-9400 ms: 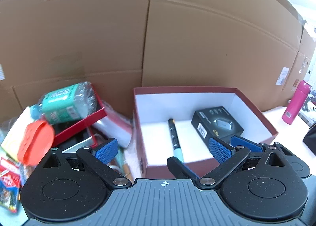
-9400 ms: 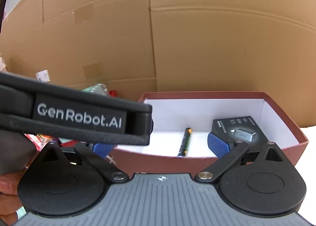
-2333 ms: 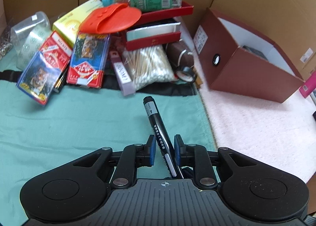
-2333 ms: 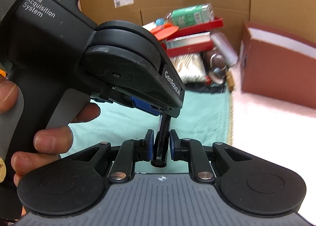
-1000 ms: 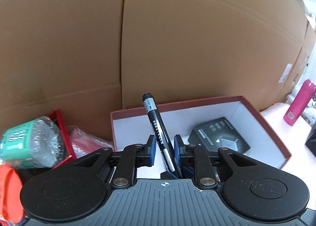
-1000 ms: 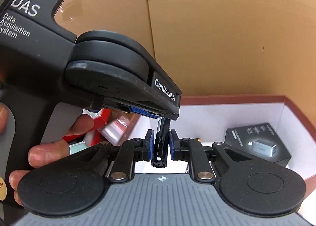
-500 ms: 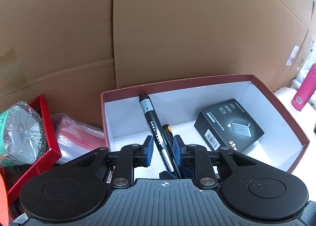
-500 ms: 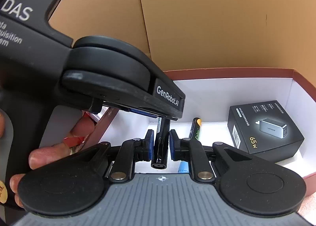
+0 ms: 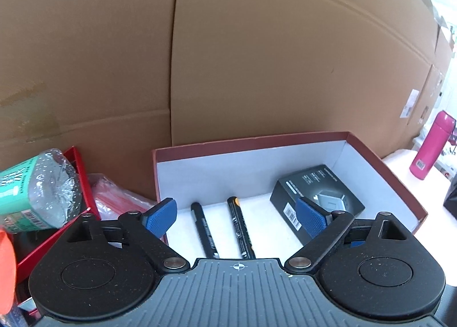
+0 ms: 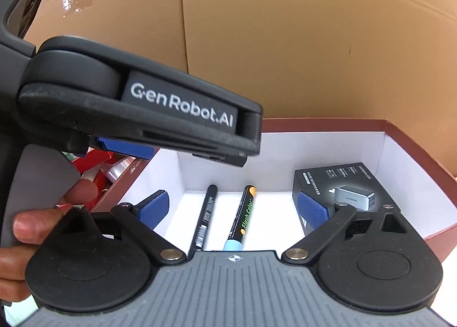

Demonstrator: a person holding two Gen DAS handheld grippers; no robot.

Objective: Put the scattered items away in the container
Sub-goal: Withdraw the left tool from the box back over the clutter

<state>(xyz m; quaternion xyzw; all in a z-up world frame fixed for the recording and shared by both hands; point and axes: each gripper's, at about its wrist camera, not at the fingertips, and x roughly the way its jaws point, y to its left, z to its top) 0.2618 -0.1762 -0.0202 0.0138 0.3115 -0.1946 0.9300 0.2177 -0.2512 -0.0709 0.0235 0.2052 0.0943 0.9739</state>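
Two markers (image 9: 205, 230) lie left of charger box (image 9: 317, 198).

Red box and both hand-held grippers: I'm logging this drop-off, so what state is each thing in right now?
Red box: open, no lid on it.
Black marker: lying flat inside the box, released.
Flash Color marker: lying flat beside it, apart.
Charger box: resting in the box, closed.
Left hand-held gripper: open, empty.
Right hand-held gripper: open, empty.
Water bottle: on its side, outside the box.

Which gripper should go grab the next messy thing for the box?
Probably the left gripper. It is open and empty, and the leftover clutter, like the water bottle, lies on its side. The right gripper is open too.
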